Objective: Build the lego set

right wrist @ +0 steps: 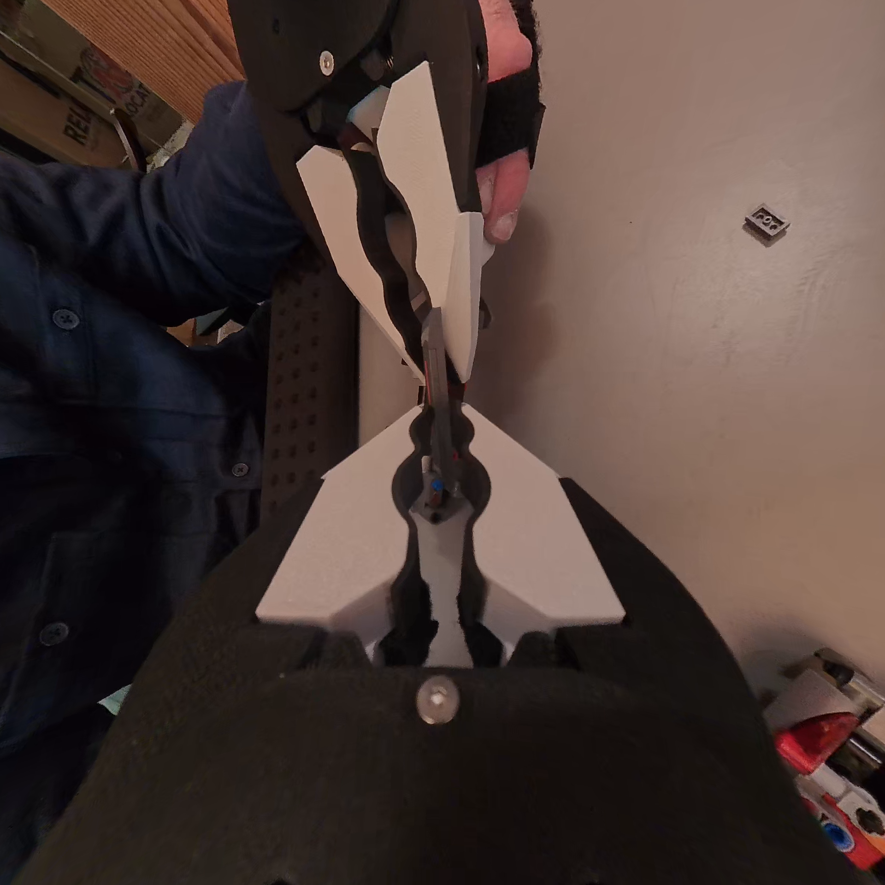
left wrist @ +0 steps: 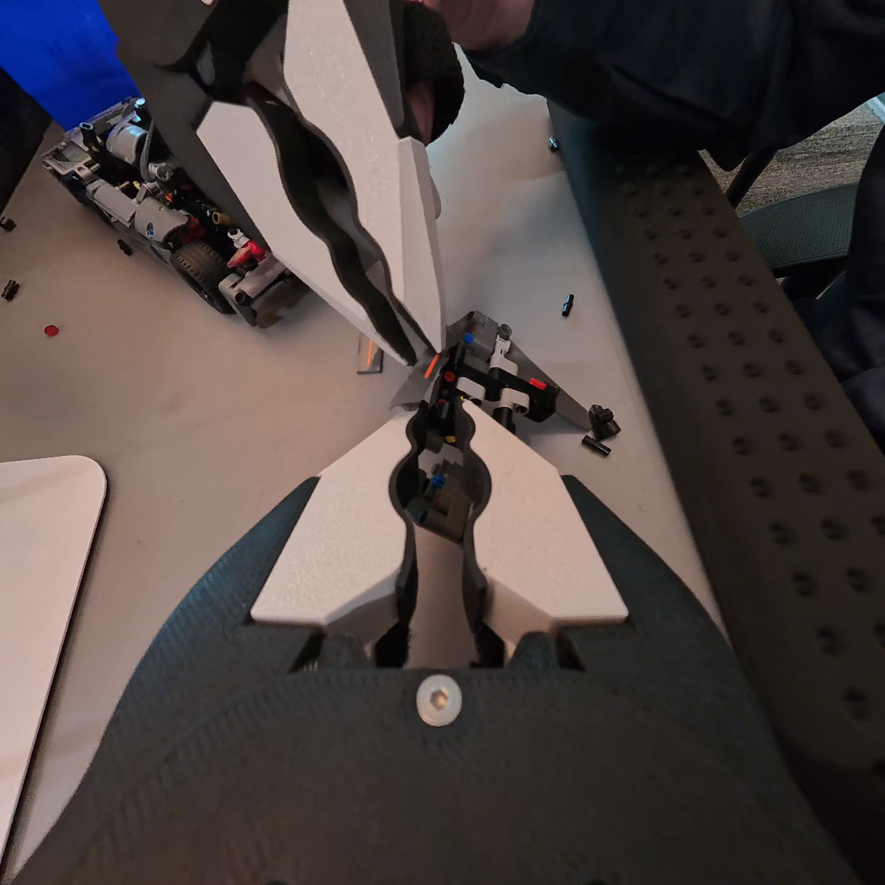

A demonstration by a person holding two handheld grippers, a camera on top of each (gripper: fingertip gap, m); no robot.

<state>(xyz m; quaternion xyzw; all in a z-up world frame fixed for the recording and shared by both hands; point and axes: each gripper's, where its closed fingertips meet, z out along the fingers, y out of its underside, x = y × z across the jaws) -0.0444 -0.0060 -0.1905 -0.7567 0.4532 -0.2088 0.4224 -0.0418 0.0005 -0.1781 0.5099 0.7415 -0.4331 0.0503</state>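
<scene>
Grey lego sub-assembly (left wrist: 483,373) clamped between left gripper (left wrist: 443,407) and right gripper (right wrist: 443,407), tip to tip

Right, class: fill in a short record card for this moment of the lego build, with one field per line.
Held piece: small grey-and-black lego sub-assembly with triangular grey panels
Left tongs: shut on the sub-assembly
Right tongs: shut on the sub-assembly from the opposite side
Surface: pale tabletop
Beside it: partly built grey lego car
Loose bits: small black pins, round red stud

White-fingered hand-held gripper (left wrist: 443,407), black textured body, silver screw, navy buttoned sleeve (right wrist: 158,230)
</scene>
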